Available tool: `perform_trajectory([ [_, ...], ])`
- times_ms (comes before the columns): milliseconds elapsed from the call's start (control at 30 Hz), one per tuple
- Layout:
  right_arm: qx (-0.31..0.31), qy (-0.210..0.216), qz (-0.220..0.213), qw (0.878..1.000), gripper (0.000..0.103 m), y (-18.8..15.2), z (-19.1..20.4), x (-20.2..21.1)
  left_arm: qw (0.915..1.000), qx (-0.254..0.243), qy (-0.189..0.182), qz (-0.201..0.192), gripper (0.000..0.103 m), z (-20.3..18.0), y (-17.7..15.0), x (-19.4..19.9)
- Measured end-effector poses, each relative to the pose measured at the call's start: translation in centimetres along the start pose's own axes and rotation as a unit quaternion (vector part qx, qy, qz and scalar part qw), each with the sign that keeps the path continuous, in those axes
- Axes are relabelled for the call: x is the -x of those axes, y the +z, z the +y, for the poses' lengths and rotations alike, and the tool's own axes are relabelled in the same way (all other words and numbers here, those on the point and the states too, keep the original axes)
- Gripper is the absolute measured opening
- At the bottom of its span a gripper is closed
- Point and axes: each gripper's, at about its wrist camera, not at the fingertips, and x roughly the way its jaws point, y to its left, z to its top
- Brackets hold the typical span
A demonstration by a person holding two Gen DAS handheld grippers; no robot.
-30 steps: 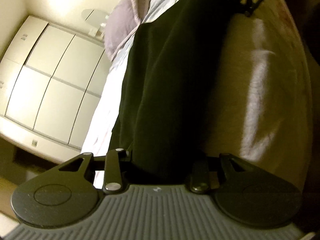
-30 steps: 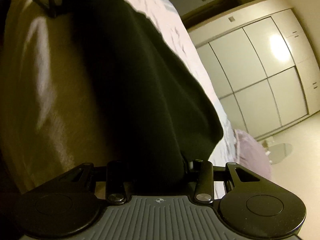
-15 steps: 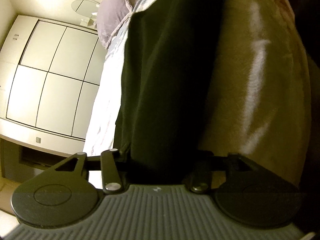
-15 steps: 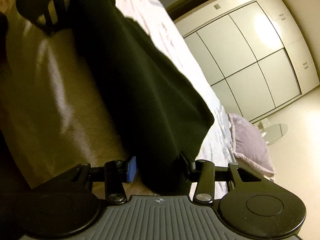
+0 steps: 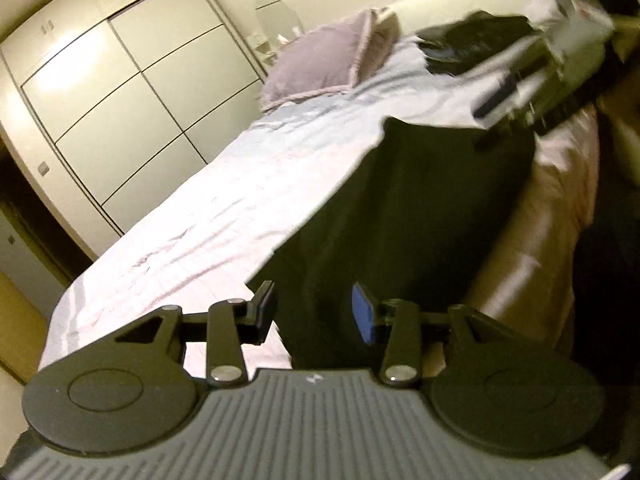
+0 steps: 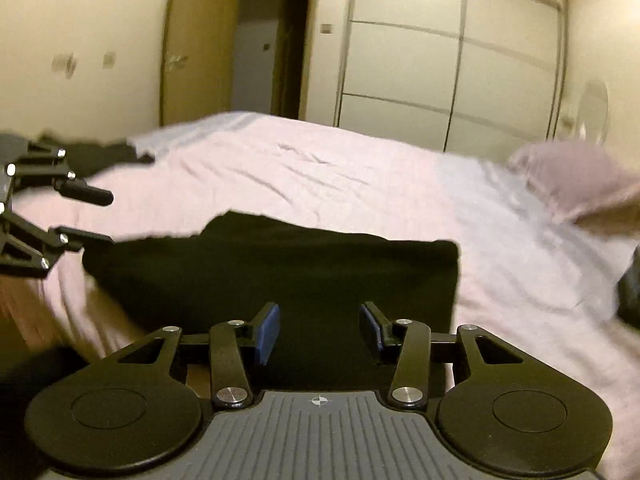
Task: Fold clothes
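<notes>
Right wrist view: black garment [image 6: 280,272] lies folded at the bed [image 6: 360,176] edge; I've both tools released, right tool [image 6: 319,330], left tool [image 5: 314,312] lately narrowing. Next I'd regrasp for another fold.

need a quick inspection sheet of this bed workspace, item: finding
surface: bed with pale pink wrinkled sheet.
job's things: black folded garment lying flat near the bed's edge.
clutter: mauve pillow; dark clothing heap at the far end.
grippers: left hand-held gripper and right hand-held gripper both open, nothing between the pads.
cables: nothing seen.
surroundings: white panelled wardrobe, dark doorway.
</notes>
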Motion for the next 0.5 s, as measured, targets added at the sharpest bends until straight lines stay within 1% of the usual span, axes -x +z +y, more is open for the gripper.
perform_trajectory([
  [100, -0.019, 0.010, 0.026, 0.999, 0.045, 1.1, -0.9, -2.7, 0.9996, 0.019, -0.015, 0.013, 0.038, 2.2, 1.8, -4.4],
  [167, -0.023, 0.017, 0.035, 0.999, 0.045, 2.2, -2.2, -4.7, 0.9970, 0.051, -0.052, 0.023, 0.038, 3.7, 2.7, -7.3],
  [233, -0.026, 0.021, 0.044, 0.998, 0.045, 3.4, -3.5, -6.3, 0.9927, 0.071, -0.089, 0.041, 0.039, 5.3, 3.5, -10.2],
  [267, -0.025, 0.015, 0.049, 0.998, 0.045, 4.0, -4.3, -7.1, 0.9909, 0.072, -0.103, 0.049, 0.039, 5.8, 3.9, -11.8],
  [300, -0.025, 0.011, 0.052, 0.998, 0.045, 4.4, -5.1, -7.7, 0.9888, 0.080, -0.112, 0.059, 0.040, 6.2, 3.5, -12.9],
  [367, -0.034, 0.004, 0.051, 0.998, 0.045, 4.5, -6.7, -8.4, 0.9836, 0.097, -0.131, 0.079, 0.040, 7.2, 3.4, -15.8],
  [400, -0.038, 0.001, 0.050, 0.998, 0.046, 4.5, -7.5, -8.8, 0.9799, 0.107, -0.143, 0.090, 0.039, 8.1, 3.1, -16.5],
  [500, -0.049, -0.003, 0.046, 0.998, 0.046, 4.8, -9.8, -9.9, 0.9665, 0.138, -0.182, 0.118, 0.040, 9.2, 2.3, -19.2],
])
